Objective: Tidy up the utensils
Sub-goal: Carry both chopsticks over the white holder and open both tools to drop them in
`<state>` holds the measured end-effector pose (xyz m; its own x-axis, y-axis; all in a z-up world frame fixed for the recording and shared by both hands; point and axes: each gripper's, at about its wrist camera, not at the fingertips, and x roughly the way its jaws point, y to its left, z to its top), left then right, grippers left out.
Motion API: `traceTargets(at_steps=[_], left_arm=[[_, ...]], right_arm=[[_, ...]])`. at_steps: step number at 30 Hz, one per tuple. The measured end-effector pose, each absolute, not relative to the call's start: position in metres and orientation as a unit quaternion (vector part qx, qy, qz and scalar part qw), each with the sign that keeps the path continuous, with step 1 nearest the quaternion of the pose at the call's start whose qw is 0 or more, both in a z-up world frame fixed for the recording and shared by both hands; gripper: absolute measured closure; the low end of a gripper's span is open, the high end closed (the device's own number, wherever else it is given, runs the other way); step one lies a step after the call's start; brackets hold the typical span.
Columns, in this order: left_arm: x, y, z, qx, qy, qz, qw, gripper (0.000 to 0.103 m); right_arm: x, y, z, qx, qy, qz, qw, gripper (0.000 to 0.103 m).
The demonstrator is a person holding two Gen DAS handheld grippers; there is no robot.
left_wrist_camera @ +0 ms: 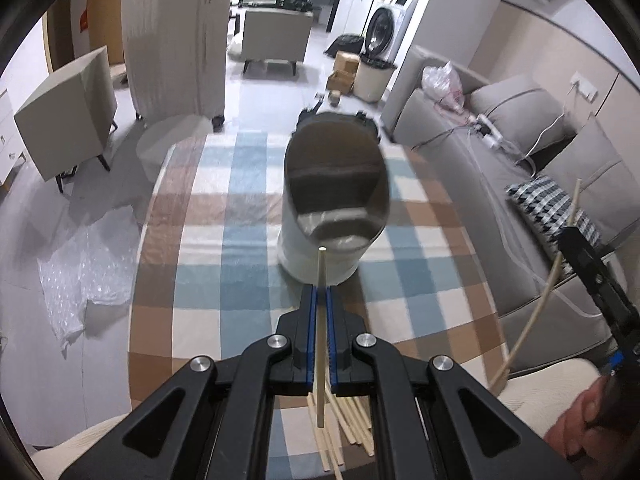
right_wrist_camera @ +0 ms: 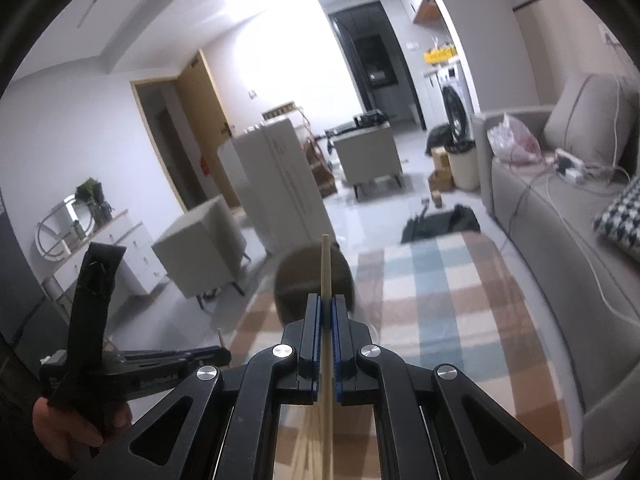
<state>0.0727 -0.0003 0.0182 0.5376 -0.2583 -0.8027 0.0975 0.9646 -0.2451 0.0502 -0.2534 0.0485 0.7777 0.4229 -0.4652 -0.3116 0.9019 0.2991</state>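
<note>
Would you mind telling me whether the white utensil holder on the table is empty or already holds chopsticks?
Empty: the left wrist view looks into the utensil holder and shows only bare dark interior.

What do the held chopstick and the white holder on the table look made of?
Chopstick: pale, matte, thin and straight, likely bamboo or light wood. Holder: smooth white outer wall, dark interior with a sheen, probably plastic or coated metal; the blur leaves it open.
</note>
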Motion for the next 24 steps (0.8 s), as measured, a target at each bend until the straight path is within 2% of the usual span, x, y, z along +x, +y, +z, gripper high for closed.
traceTargets(at_steps=[9,15,24], left_arm=[[0.100,0.026,0.109,-0.144,0.388,-0.114,0.903,0.103],[0.140,0.046,0.147,-0.171,0.320,-0.096,0.927,0.103],[0.194,0.046,0.126,-0.168,0.291,-0.079,0.939,0.103]], right_arm=[[0.090,-0.229,0.120,0.074,0.178,0.238,0.952,0.099],[0.132,-0.198,0.150,0.047,0.136,0.275,0.950,0.099],[0.195,-0.171,0.132,0.047,0.134,0.295,0.945,0.099]])
